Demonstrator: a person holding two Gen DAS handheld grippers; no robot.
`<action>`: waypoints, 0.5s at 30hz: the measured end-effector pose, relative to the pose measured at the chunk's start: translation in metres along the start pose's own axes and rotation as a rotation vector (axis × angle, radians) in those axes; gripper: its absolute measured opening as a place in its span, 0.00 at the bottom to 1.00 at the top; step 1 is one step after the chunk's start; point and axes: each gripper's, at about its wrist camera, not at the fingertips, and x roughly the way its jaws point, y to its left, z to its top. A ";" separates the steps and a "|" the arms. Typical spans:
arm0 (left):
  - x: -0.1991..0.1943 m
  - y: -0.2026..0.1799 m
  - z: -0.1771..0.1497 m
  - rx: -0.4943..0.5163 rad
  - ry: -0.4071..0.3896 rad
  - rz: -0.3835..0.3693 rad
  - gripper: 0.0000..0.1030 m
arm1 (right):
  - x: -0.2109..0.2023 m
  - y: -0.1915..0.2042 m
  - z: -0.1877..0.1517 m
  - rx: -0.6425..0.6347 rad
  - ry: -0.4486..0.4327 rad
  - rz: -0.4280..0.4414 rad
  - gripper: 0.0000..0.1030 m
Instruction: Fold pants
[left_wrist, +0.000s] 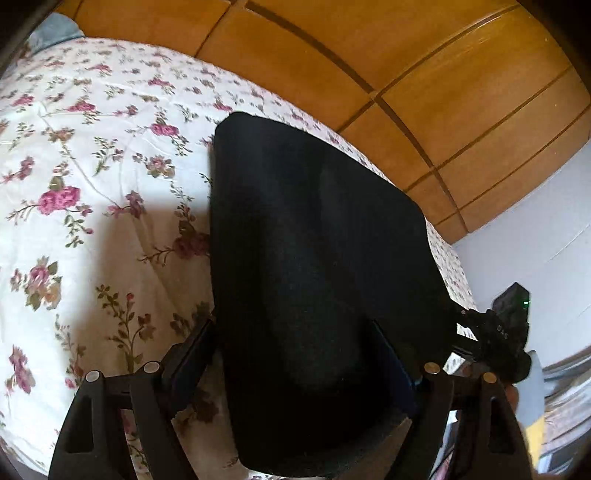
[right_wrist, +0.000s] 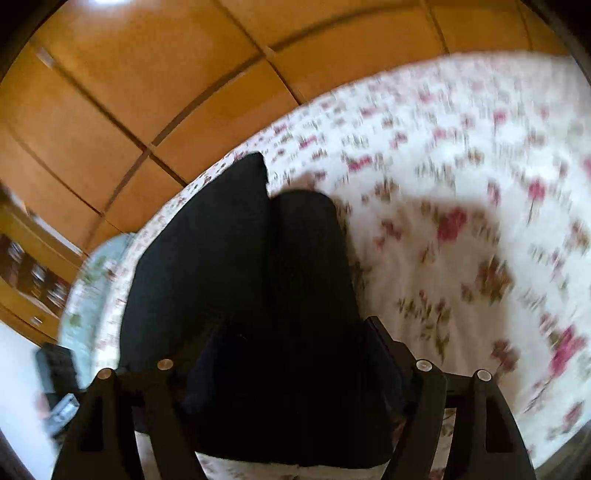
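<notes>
Black pants (left_wrist: 314, 266) fill the middle of the left wrist view, lifted over the floral bed (left_wrist: 92, 221), their near end clenched in the left claw (left_wrist: 295, 354). Wide bare sheet lies to the left; the bed's far edge meets the wooden wardrobe (left_wrist: 443, 92). Only here does the right claw (left_wrist: 495, 332) show, at the pants' right edge. The right wrist view, blurred, shows bunched pants (right_wrist: 258, 295) gripped between that claw's fingers (right_wrist: 384, 343), with open bed (right_wrist: 461, 221) to the right.

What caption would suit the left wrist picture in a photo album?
Left tongs grip black pants over a floral bedspread, wooden wardrobe behind.
</notes>
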 end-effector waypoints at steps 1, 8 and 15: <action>0.002 -0.001 0.002 0.010 0.014 -0.001 0.82 | 0.003 -0.003 0.000 0.012 0.013 0.018 0.75; 0.008 -0.017 0.005 0.099 0.017 0.035 0.63 | 0.010 0.008 -0.005 -0.044 0.018 0.020 0.59; -0.013 -0.061 0.004 0.279 -0.086 0.147 0.44 | -0.020 0.042 -0.001 -0.176 -0.066 0.011 0.44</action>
